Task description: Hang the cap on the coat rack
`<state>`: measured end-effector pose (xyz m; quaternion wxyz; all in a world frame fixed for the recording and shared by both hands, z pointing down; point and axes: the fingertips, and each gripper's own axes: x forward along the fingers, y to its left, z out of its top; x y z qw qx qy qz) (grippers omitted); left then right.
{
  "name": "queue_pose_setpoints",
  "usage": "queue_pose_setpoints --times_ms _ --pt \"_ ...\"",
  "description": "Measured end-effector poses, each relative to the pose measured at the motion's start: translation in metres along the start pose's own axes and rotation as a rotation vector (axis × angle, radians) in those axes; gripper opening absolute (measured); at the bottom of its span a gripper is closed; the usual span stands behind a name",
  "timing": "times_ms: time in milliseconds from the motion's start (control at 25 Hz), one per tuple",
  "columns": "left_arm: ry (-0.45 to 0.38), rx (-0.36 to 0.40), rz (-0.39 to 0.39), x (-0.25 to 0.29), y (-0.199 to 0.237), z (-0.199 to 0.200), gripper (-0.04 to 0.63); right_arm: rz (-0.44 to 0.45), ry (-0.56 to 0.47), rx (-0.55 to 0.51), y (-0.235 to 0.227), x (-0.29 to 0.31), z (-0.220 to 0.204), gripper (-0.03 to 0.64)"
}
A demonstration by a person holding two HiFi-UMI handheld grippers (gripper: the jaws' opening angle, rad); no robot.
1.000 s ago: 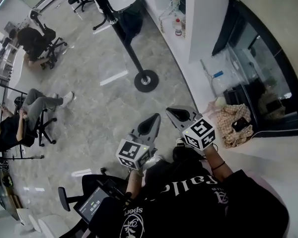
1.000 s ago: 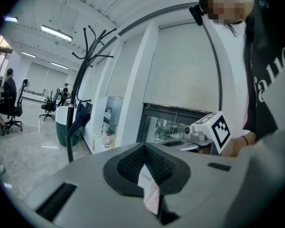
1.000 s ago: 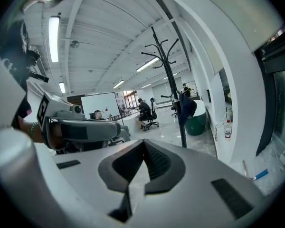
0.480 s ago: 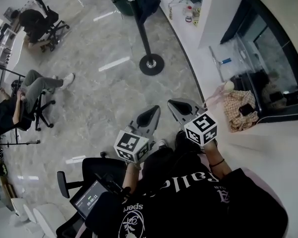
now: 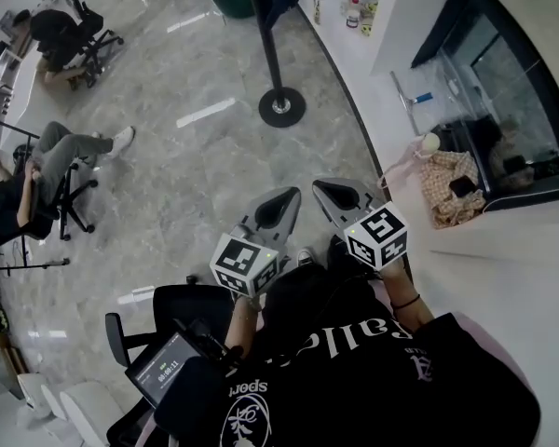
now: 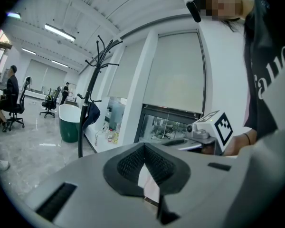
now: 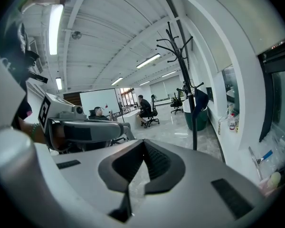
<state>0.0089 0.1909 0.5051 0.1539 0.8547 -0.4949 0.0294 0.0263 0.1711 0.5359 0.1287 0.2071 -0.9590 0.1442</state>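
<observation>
The black coat rack [image 5: 265,45] stands on a round base [image 5: 281,106] on the grey floor ahead of me. Its branching hooks show in the left gripper view [image 6: 100,51] and the right gripper view [image 7: 176,44]. A dark blue item [image 6: 91,113] [image 7: 200,100] hangs from a low hook; I cannot tell whether it is the cap. My left gripper [image 5: 281,203] [image 6: 144,148] and right gripper [image 5: 331,194] [image 7: 142,144] are held side by side at waist height, well short of the rack. Both are shut with nothing between the pads.
A green and white tub [image 6: 69,122] stands behind the rack. Two people sit on office chairs at the left [image 5: 37,189] [image 5: 61,40]. A checked cloth [image 5: 452,189] lies on the white ledge at the right. A chair with a small screen [image 5: 163,366] is beside me.
The rack's base has drifted up the head view as the view shifted. Both grippers stay shut, close together in much the same place.
</observation>
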Motion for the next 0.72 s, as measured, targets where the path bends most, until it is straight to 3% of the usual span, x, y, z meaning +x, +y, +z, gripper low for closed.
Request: queue_pose_setpoints --times_ms 720 --pt "0.002 0.052 -0.007 -0.005 -0.003 0.003 -0.002 -0.008 0.01 -0.042 0.008 -0.005 0.008 0.015"
